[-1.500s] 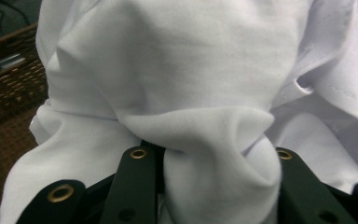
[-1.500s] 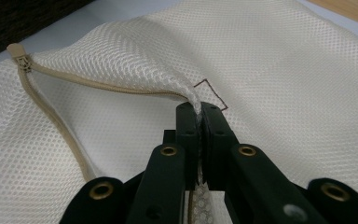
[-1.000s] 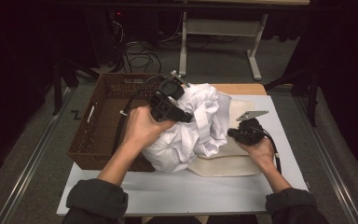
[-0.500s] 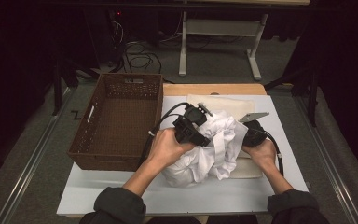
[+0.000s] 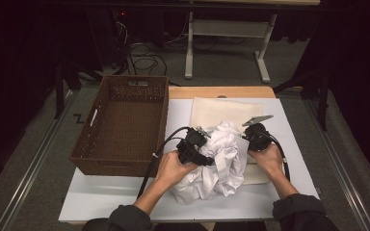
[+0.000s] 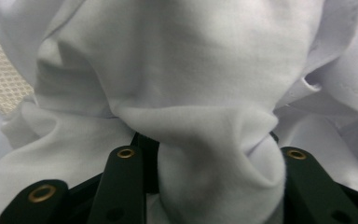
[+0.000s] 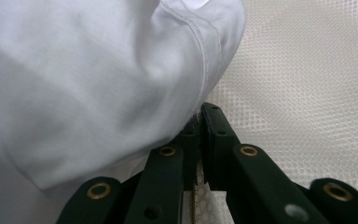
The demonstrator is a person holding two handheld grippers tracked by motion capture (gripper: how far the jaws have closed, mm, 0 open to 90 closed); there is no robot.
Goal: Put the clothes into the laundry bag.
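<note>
A crumpled white garment point(image 5: 221, 163) lies heaped on the table's white mat point(image 5: 125, 192), partly over a folded cream cloth point(image 5: 224, 110). My left gripper point(image 5: 210, 159) reaches into the heap from the left. In the left gripper view a thick bunch of the garment point(image 6: 182, 70) fills the gap between its jaws, which have just been opening, and the left gripper point(image 6: 207, 140) still pinches it. My right gripper point(image 5: 245, 139) rests at the heap's right side. In the right gripper view, the right gripper point(image 7: 200, 112) is nearly closed on the garment's hemmed edge point(image 7: 121, 84), above the cream mesh cloth point(image 7: 307, 93).
An empty brown wicker basket point(image 5: 84, 144) stands on the left of the table, close beside the left forearm. A wooden strip point(image 5: 221, 91) borders the table's far edge. Floor, cables and a white desk frame point(image 5: 226, 29) lie beyond.
The left hand has come down and toward the near right, away from the basket, lowering the garment into a heap on the mat. The right hand has stayed in place.
</note>
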